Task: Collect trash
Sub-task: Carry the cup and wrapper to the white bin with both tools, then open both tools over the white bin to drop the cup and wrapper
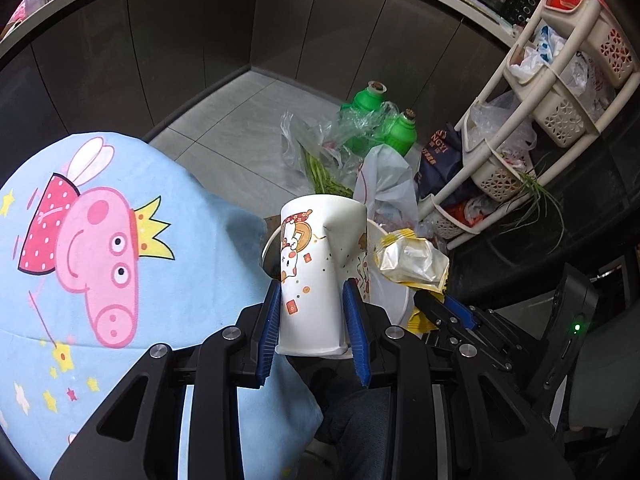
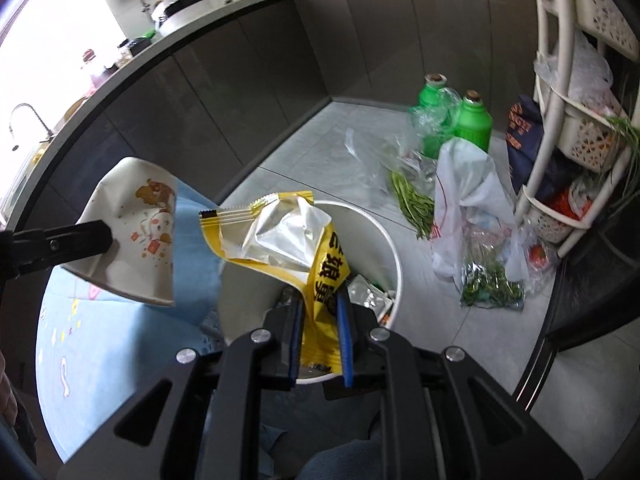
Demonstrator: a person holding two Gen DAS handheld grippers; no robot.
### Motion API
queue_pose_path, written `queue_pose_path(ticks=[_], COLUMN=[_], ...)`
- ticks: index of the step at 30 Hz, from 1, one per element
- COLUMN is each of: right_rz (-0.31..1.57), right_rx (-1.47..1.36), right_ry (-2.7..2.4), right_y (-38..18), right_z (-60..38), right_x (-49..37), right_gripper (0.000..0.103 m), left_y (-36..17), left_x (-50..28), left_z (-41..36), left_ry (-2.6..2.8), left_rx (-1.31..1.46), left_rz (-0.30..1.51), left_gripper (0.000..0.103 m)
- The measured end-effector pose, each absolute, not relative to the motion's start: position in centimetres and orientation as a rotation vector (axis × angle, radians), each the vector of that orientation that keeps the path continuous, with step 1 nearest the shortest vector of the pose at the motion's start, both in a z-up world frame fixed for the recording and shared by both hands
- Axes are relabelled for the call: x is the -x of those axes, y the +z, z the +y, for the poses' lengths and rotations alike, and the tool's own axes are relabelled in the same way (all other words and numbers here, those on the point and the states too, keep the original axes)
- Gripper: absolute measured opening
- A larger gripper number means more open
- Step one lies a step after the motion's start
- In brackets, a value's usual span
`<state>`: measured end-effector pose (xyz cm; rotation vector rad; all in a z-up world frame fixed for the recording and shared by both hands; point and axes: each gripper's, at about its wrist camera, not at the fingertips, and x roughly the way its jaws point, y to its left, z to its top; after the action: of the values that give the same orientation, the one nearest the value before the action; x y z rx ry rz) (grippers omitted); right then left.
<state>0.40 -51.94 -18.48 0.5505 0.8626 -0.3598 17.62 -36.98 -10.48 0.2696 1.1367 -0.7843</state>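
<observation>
The left tool point(image 1: 314, 320) grips a dented paper cup point(image 1: 316, 276) between its two blue pads, which press on the cup's lower sides; the cup stands nearly upright in the tool, its open end away from the camera, with cartoon prints on the white wall. The right tool point(image 2: 320, 336) is closed on a yellow snack wrapper point(image 2: 280, 236), pinching its lower end, and the crumpled silver inside of the wrapper opens upward above the fingers. Both things hang over or just beside a white round bin point(image 2: 384, 232), which stands on the grey tiled floor point(image 2: 320, 152); the wrapper is directly over the bin's mouth, while the cup is at its left edge (in the right wrist view it looks beside the rim, not inside). Some foil rubbish already lies in the bin. To the left of the bin is a light blue cloth with a pink pig point(image 1: 100, 248). Behind it lie a white plastic bag point(image 2: 464, 196), green stalks point(image 2: 412, 204) and two green bottles point(image 2: 472, 120), near a cream basket rack point(image 1: 560, 92).
</observation>
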Motion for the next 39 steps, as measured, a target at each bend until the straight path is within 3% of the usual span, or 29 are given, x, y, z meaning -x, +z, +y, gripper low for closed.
queue_pose_path(ticks=[12,14,15,16,17,19,21,23,25,39], right_rz=[0.885,0.887,0.885,0.887,0.885,0.877,0.875,0.881,0.876,0.861], right_rx=[-0.587,-0.586,-0.579,-0.568,-0.549,-0.510,-0.478,-0.445,-0.429,-0.373], right_ry=[-0.362,-0.358,-0.354,-0.359,-0.365,-0.357,-0.349,-0.339,-0.332,-0.301], right_y=[-21.2,-21.7,-22.0,-22.1,-22.2,-22.1,-22.1,-22.1,-22.0,-19.3], right_z=[-53.2,-53.3,-53.3,-53.3,-53.1,-52.7,-52.3,-52.0,-51.7,-49.7], right_x=[-2.3,-2.8,-3.1,-3.2,-3.2,-3.1,-2.9,-2.7,-2.5,-2.3], right_gripper=[0.020,0.025,0.031,0.050,0.062,0.068,0.077,0.092,0.099,0.099], left_y=[-13.0,-13.2,-13.2,-13.2,-13.1,-12.6,-11.9,-11.5,-11.0,-8.8], left_x=[-18.2,-18.4,-18.4,-18.5,-18.4,-18.6,-19.0,-19.4,-19.6,-18.6], left_z=[-39.5,-39.8,-40.0,-40.0,-40.1,-39.8,-39.2,-38.5,-37.9,-35.6], left_ry=[-0.771,-0.772,-0.773,-0.769,-0.763,-0.747,-0.729,-0.710,-0.690,-0.657], left_rx=[-0.318,-0.324,-0.330,-0.333,-0.334,-0.318,-0.280,-0.242,-0.205,-0.184], left_rz=[1.160,1.155,1.146,1.131,1.116,1.083,1.047,1.020,0.997,0.957], left_gripper=[0.033,0.037,0.037,0.040,0.054,0.075,0.081,0.095,0.094,0.094])
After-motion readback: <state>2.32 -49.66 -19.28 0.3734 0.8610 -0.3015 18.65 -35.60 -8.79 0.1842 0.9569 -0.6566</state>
